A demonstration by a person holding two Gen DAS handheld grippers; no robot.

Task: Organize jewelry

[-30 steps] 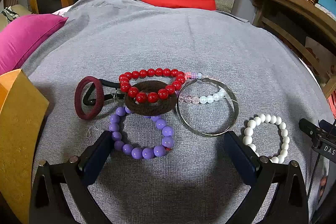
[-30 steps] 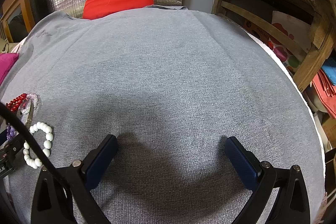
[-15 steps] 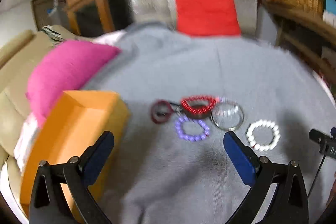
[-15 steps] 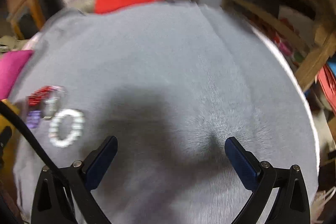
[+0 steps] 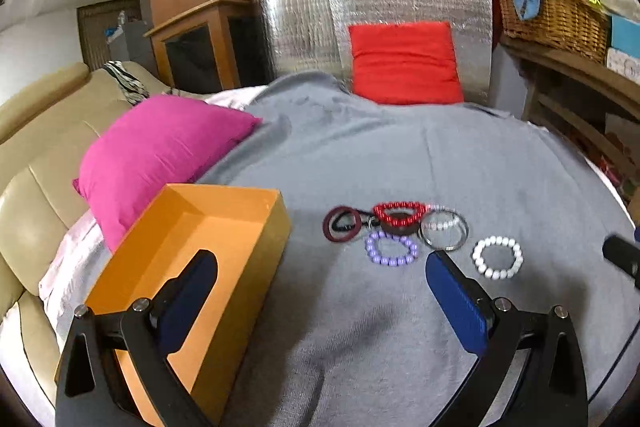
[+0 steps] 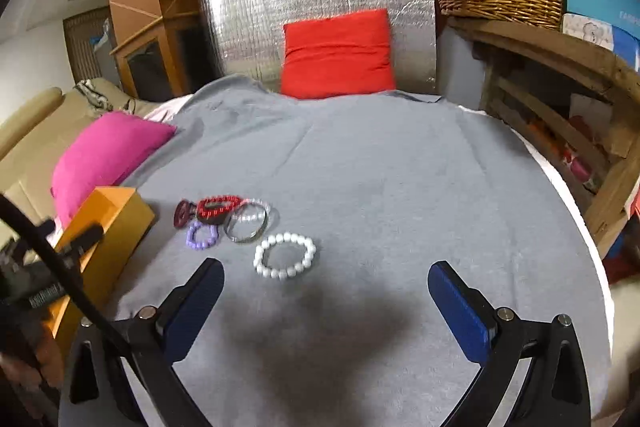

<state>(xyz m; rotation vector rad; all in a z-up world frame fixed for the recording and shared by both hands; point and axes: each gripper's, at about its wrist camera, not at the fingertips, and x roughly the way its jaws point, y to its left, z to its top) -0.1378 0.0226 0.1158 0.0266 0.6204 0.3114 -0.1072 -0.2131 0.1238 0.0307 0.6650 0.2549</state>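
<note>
A grey blanket [image 5: 400, 155] covers the bed. The left wrist view shows the spread, empty left gripper [image 5: 320, 291] above the orange box's [image 5: 224, 223] open inside, with bracelets [image 5: 396, 231] beside it. The right wrist view shows the released right gripper [image 6: 326, 297] near the white bracelet [image 6: 285, 255], and only the box's outer wall.

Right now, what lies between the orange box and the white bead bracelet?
In the left wrist view, between the orange box and the white bead bracelet lie grey cloth, then the purple bead bracelet and the metal bangle.
</note>
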